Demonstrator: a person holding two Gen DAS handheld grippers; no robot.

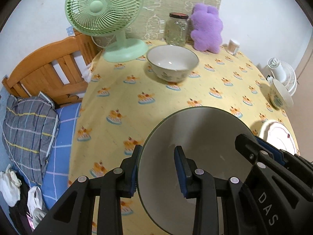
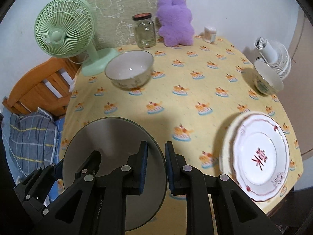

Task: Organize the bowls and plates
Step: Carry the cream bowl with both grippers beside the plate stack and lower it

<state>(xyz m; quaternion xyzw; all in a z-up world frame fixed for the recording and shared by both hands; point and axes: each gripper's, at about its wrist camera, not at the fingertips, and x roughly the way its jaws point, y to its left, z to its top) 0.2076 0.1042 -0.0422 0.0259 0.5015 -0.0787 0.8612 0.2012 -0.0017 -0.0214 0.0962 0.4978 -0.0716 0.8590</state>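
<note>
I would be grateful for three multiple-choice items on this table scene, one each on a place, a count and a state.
1. Where does the large patterned bowl stand?
A. On the white plate
B. Beside the green fan's base
C. Behind the purple plush

2. How many bowls are in view?
A. One
B. Two
C. Three

3. How is the glass jar?
A. Lying on its side
B. Upright, lid off
C. Upright, lid on

Answers: 1 B, the patterned bowl sits next to the green fan. 2 C, there is that one, the grey bowl and a small bowl at the right edge. 3 C, the glass jar stands with its dark lid in place.
</note>
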